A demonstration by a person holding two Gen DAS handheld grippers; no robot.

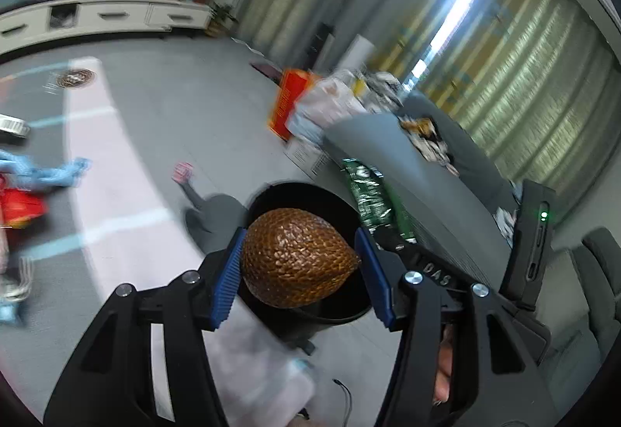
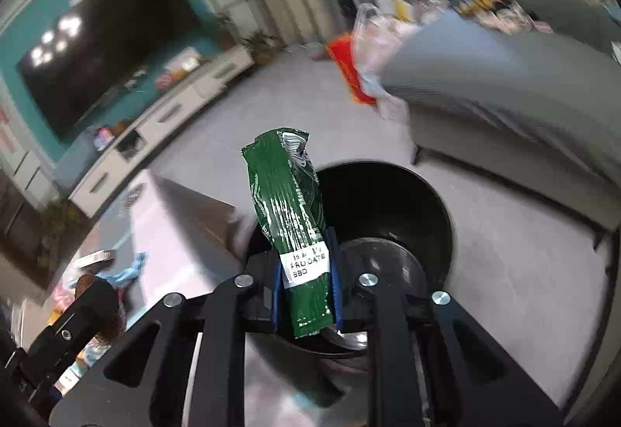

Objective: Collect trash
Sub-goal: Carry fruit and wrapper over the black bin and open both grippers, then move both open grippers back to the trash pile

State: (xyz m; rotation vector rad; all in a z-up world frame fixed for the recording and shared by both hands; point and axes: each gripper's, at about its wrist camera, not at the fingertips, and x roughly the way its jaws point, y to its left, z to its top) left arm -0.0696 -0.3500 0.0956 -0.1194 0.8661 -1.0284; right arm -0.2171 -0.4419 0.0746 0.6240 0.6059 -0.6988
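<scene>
My left gripper [image 1: 300, 273] is shut on a brown scaly snake fruit [image 1: 297, 258] and holds it right above the open black trash bin [image 1: 341, 314]. My right gripper [image 2: 306, 285] is shut on a green foil snack wrapper [image 2: 289, 205] that stands upright between its blue pads, over the near rim of the same bin [image 2: 407, 202]. The wrapper also shows in the left wrist view [image 1: 368, 194], just right of the fruit.
A grey sofa [image 2: 504, 85] with bags and clutter stands right of the bin. A pale table [image 1: 116, 163] at left holds a blue cloth [image 1: 50, 172] and a red packet [image 1: 19, 207]. A white TV cabinet [image 1: 97, 17] lines the far wall.
</scene>
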